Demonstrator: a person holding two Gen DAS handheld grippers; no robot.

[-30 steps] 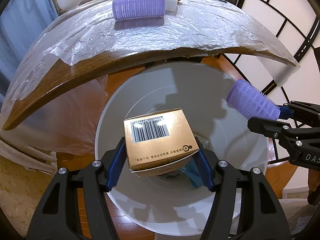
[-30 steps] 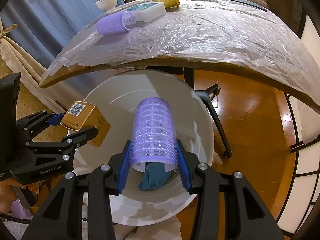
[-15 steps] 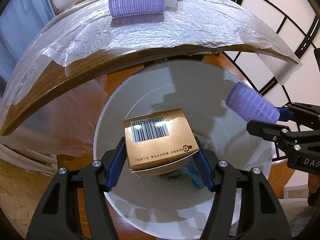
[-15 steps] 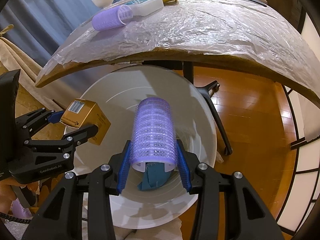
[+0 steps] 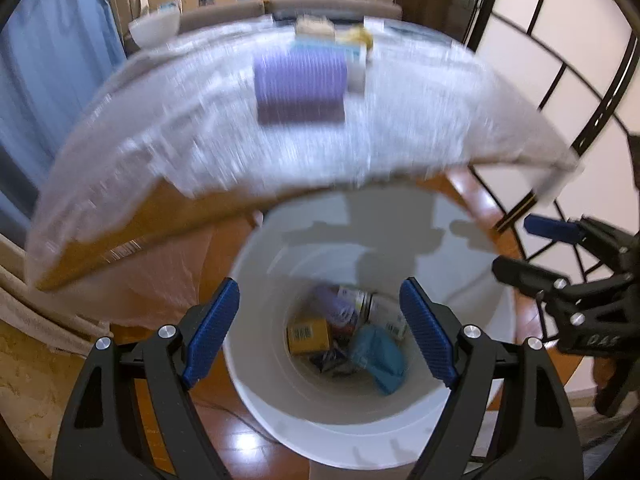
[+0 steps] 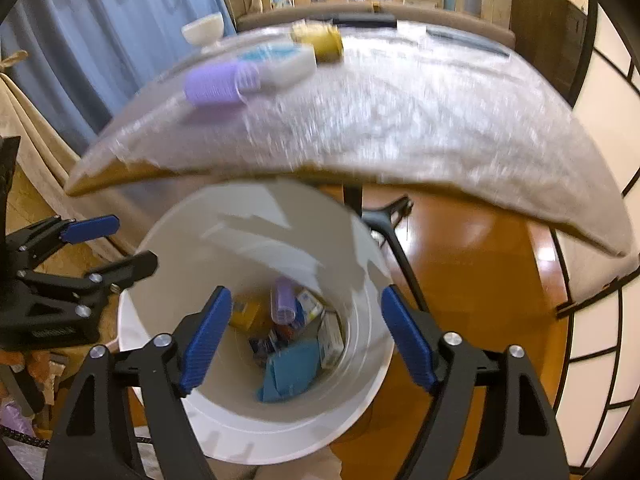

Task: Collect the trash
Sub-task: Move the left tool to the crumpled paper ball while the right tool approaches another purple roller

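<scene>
A white bin [image 5: 264,364] [image 6: 160,240] stands on the floor below the table's edge. At its bottom lie a brown barcoded box [image 5: 309,335] [image 6: 245,312], a purple hair roller [image 5: 335,306] [image 6: 283,301], a blue wad [image 5: 378,354] [image 6: 292,372] and other packets. My left gripper [image 5: 318,326] [image 6: 110,244] hangs over the bin, its jaws opening with nothing between them. My right gripper [image 6: 306,330] [image 5: 520,248] is over the bin too, jaws opening and empty. A second purple roller [image 5: 300,84] [image 6: 218,84] lies on the plastic-covered table [image 5: 440,120] [image 6: 420,120].
On the table stand a white-and-blue box [image 6: 280,62] [image 5: 354,66], a yellow object [image 6: 320,42] and a white bowl [image 5: 154,30] [image 6: 204,32]. Black table legs [image 6: 384,232] stand on the wooden floor right of the bin. Blue curtains hang at left, a paper screen at right.
Both grippers let go: the brown box and the purple roller dropped to the bin's bottom. Both jaws spread wide, and both hands rose, so the table top shows more.
</scene>
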